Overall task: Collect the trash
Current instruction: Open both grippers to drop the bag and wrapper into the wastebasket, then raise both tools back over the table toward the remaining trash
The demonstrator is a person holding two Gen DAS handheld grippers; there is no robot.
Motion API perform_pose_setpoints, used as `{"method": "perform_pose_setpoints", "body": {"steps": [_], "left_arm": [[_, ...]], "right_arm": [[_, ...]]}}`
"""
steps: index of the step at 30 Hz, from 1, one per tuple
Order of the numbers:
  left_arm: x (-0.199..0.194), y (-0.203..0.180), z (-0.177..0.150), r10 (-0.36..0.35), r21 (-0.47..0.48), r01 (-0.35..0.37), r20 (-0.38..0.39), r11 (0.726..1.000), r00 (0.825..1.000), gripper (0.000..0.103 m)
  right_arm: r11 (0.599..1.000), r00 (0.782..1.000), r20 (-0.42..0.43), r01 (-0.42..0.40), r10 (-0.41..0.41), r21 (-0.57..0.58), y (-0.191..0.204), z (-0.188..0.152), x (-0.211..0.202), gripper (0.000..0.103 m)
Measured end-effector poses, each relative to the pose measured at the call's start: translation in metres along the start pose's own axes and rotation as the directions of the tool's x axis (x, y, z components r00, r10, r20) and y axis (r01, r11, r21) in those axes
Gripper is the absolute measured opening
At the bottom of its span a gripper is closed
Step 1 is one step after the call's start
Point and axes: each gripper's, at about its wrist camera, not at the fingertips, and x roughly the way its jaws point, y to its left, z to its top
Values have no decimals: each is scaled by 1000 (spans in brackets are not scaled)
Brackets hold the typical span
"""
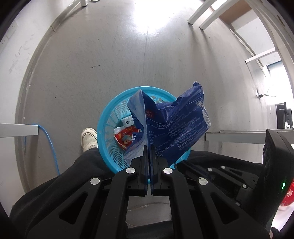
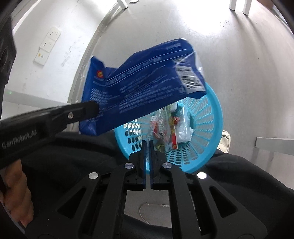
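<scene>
My left gripper (image 1: 148, 147) is shut on a large crumpled blue plastic wrapper (image 1: 176, 126) and holds it just above a blue plastic basket (image 1: 108, 126) on the floor. The basket holds a red snack wrapper (image 1: 126, 137), a small white box (image 1: 127, 121) and other scraps. In the right wrist view the wrapper (image 2: 139, 86) hangs over the basket (image 2: 211, 126), held by the left gripper's fingers (image 2: 86, 110) at the left. My right gripper (image 2: 148, 142) is shut with nothing between its jaws, just above the basket's near rim.
The basket stands on a grey floor between the person's black-trousered legs (image 1: 73, 169) and white shoe (image 1: 89, 138). A blue cable (image 1: 49, 145) runs along the left. White table legs (image 1: 202, 16) stand far right. Wall sockets (image 2: 47, 46) are at the left.
</scene>
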Motion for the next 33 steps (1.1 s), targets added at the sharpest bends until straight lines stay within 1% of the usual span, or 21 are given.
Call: {"method": "perform_pose_setpoints", "body": {"steps": [1,2,3,4,5,6,12,15,16,17,19,22,24,25,26,28,31,33], "left_arm": [[-1,0,0,-2,-1,2,6,1000,1000,1],[0,1,1,-8,-6,8,9,1000,1000,4],[1,3,1,-16,-17,17,8,1000,1000,14],[2,6,2,-28,-33,28,2,999,1000,24],[3,8,2,-38,-48,38,-3,998,999,41],[3,10,2,-34,-58,34,0,998,999,43],[-6,7,-2,-23,-82,25,17,996,1000,43],[-17,7,-9,-22,-93,27,50,995,999,43],[-19,7,-9,-20,-86,26,61,996,998,43],[-24,7,-11,-18,-80,24,77,997,997,43],[-33,6,-16,-13,-79,22,106,997,994,43],[-44,9,-22,-13,-87,24,119,996,993,43],[-56,5,-28,-1,-72,12,145,997,989,43],[-62,3,-32,4,-61,5,157,998,988,43],[-68,0,-36,15,-47,-8,169,999,985,43],[-83,-8,-46,44,-13,-42,210,999,977,43],[-107,-16,-61,98,30,-111,280,993,955,44],[-124,-18,-69,121,30,-137,309,990,943,47]], "right_arm": [[1000,1000,7,-2,2,10,-2,1,-1,9],[1000,1000,13,-13,13,19,-3,1,-1,13],[1000,1000,17,-20,20,24,-3,1,-1,22],[999,1000,19,-21,21,25,-4,1,0,28],[999,999,13,-30,30,26,-5,2,-1,28],[999,999,14,-31,31,27,-4,2,-2,28],[1000,999,40,-21,20,3,0,-4,-13,29],[999,995,102,3,1,-33,4,-12,-28,32],[999,991,130,8,-2,-44,6,-14,-36,38],[999,989,146,9,-1,-51,5,-16,-42,40],[998,986,166,12,-2,-58,5,-21,-51,40],[998,983,186,10,2,-67,8,-29,-65,40],[997,978,210,11,5,-76,9,-34,-77,41],[997,975,224,14,4,-79,10,-37,-83,44],[996,972,235,23,-3,-83,11,-40,-88,47],[995,968,251,38,-13,-92,14,-44,-98,47],[996,960,280,48,-25,-76,13,-54,-115,47],[995,953,301,48,-21,-82,16,-63,-127,48]]}}
